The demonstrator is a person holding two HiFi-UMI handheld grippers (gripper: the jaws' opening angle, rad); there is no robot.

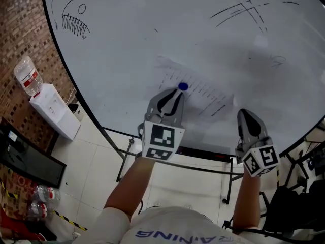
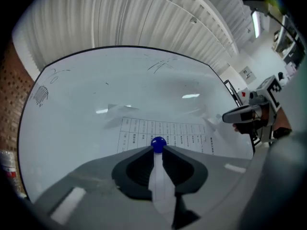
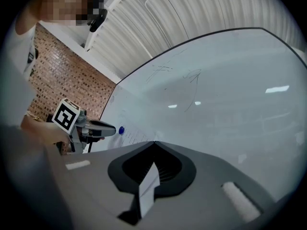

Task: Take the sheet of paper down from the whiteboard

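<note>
A printed sheet of paper (image 1: 205,98) hangs on the whiteboard (image 1: 132,39), pinned by a round blue magnet (image 1: 183,86). My left gripper (image 1: 177,92) points at the board with its tips just below the magnet. In the left gripper view the magnet (image 2: 158,143) sits right at the tips of the left gripper (image 2: 158,150), whose jaws stand a narrow slit apart, with the paper (image 2: 182,128) behind it. My right gripper (image 1: 243,113) is shut and empty, held off the sheet's right edge. In the right gripper view, the right gripper (image 3: 154,143) faces bare board.
The board carries a fish sketch (image 1: 73,17) and crossed lines (image 1: 249,6). Its metal stand (image 1: 203,165) runs below my arms. A water dispenser (image 1: 53,111) stands at the left by a brick wall, with a dark desk (image 1: 25,159) and several bottles (image 1: 38,194) lower left.
</note>
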